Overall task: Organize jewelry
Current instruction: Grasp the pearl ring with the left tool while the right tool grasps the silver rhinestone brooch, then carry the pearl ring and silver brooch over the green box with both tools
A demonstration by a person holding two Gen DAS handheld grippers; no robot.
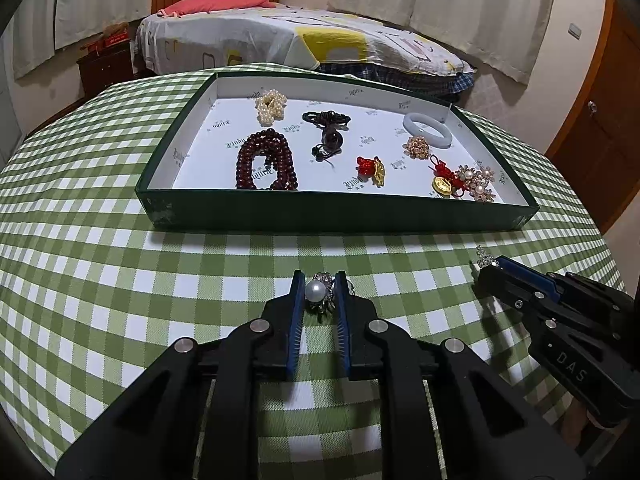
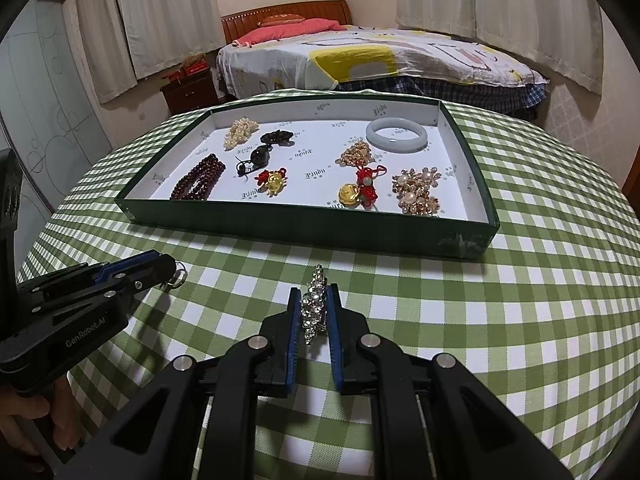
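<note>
My left gripper is clamped on a pearl brooch: the white pearl sits squarely between my blue pads, with silver metalwork showing behind and below it, low over the green-checked tablecloth. Whether the brooch rests on the cloth or hangs just clear of it I cannot tell.

My right gripper is closed on a rhinestone brooch, a narrow sparkling piece held lengthwise between the fingers, its far tip projecting past the fingertips toward the tray.

The green tray lies just beyond both grippers, apart from them, its white lining printed with small logos. Inside, from the left: a dark red bead bracelet, a cluster of pearls, a dark corded pendant, a red-knotted gold charm, a small gold piece, a pale jade bangle, a second red-and-gold charm, and a gold pearl brooch near the right wall.

In the right wrist view a hand grips the left gripper's handle.
</note>
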